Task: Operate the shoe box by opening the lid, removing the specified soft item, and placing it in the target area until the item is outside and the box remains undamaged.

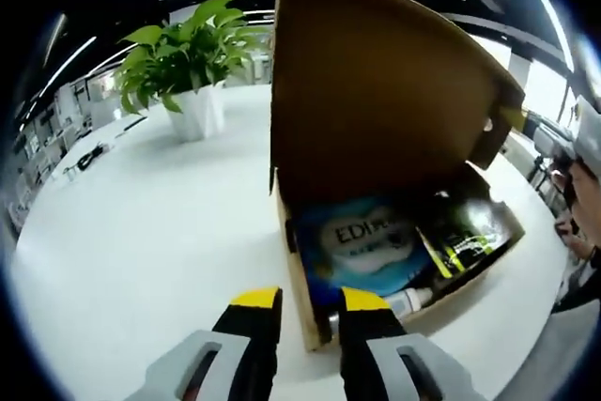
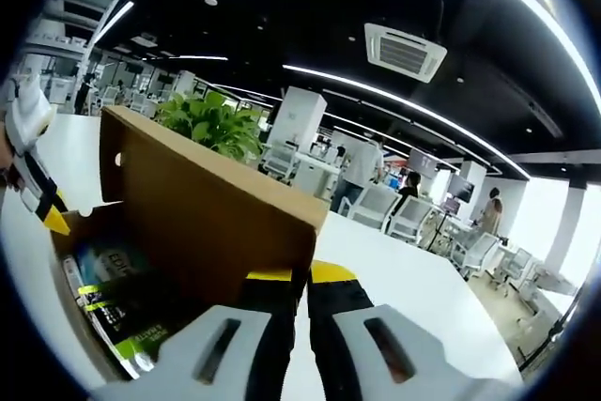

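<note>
The cardboard shoe box (image 1: 297, 274) stands on a white table (image 1: 141, 232) with its lid (image 1: 376, 91) swung upright. Inside lie a soft blue pack (image 1: 362, 241) with white lettering, a black-and-green package (image 1: 470, 237) and a white tube (image 1: 410, 301). My left gripper (image 1: 310, 300) is open at the box's near corner, its yellow-tipped jaws either side of the side wall. My right gripper (image 2: 302, 275) is shut on the free edge of the lid (image 2: 197, 194) and holds it up. It shows in the left gripper view at the lid's right corner (image 1: 515, 119). The left gripper (image 2: 42, 199) shows at the box's far end.
A potted green plant (image 1: 188, 53) in a white pot stands on the table behind the box, also in the right gripper view (image 2: 211, 124). A person (image 1: 582, 185) is at the right edge. Beyond the table are office chairs (image 2: 413, 218) and standing people (image 2: 362, 166).
</note>
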`<state>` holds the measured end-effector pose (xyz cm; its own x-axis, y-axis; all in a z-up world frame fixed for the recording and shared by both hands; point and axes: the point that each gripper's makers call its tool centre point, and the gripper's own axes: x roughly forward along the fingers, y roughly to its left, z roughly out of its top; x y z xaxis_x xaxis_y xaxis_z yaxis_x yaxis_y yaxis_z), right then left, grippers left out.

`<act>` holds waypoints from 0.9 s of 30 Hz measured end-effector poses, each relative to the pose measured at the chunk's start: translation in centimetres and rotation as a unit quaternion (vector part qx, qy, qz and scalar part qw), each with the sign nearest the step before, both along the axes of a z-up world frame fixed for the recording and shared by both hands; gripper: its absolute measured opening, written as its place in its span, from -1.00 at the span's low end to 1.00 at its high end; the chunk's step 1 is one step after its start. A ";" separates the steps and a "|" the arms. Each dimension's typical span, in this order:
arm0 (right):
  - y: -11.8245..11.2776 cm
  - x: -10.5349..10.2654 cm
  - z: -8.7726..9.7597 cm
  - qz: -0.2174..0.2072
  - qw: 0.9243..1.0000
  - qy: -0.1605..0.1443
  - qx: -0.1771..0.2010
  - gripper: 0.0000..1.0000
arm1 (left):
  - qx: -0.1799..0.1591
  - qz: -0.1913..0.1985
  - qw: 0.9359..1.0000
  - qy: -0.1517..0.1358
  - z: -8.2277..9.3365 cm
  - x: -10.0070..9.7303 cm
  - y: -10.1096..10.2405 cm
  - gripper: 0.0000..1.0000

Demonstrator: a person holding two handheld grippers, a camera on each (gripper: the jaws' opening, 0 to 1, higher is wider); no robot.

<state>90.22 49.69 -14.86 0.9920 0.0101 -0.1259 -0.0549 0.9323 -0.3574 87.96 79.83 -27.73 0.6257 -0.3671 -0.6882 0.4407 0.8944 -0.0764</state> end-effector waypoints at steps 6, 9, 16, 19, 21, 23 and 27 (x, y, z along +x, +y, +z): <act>-0.1 0.3 0.0 -0.001 1.000 -0.001 -0.001 -0.97 | 0.011 0.015 1.000 0.012 -0.3 -0.2 0.4 -0.70; -0.1 0.4 0.1 0.000 1.000 -0.002 -0.001 -0.97 | 0.014 0.020 1.000 0.011 -0.3 -0.4 0.2 -0.76; -0.2 1.0 0.2 -0.001 1.000 -0.001 0.001 -0.97 | 0.038 0.025 0.999 0.009 -0.3 -0.5 0.2 -0.86; -0.3 1.3 0.2 -0.002 1.000 0.000 -0.001 -0.97 | 0.040 0.032 0.999 0.008 -0.3 -0.3 0.4 -0.88; -0.3 1.6 0.3 -0.001 1.000 0.001 -0.002 -0.97 | 0.039 0.036 0.999 0.008 -0.4 -0.1 0.5 -0.89; -0.3 1.8 0.4 0.000 1.000 0.002 -0.005 -0.97 | 0.038 0.038 0.999 0.008 -0.4 0.0 0.6 -0.89; -0.4 2.3 0.5 0.001 1.000 0.004 -0.011 -0.97 | 0.028 0.044 0.999 0.013 -0.5 0.1 0.8 -0.90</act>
<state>92.54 49.32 -14.34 0.9911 0.0084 -0.1331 -0.0584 0.9244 -0.3770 88.03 80.67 -28.19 0.6360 -0.2724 -0.7220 0.3596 0.9325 -0.0351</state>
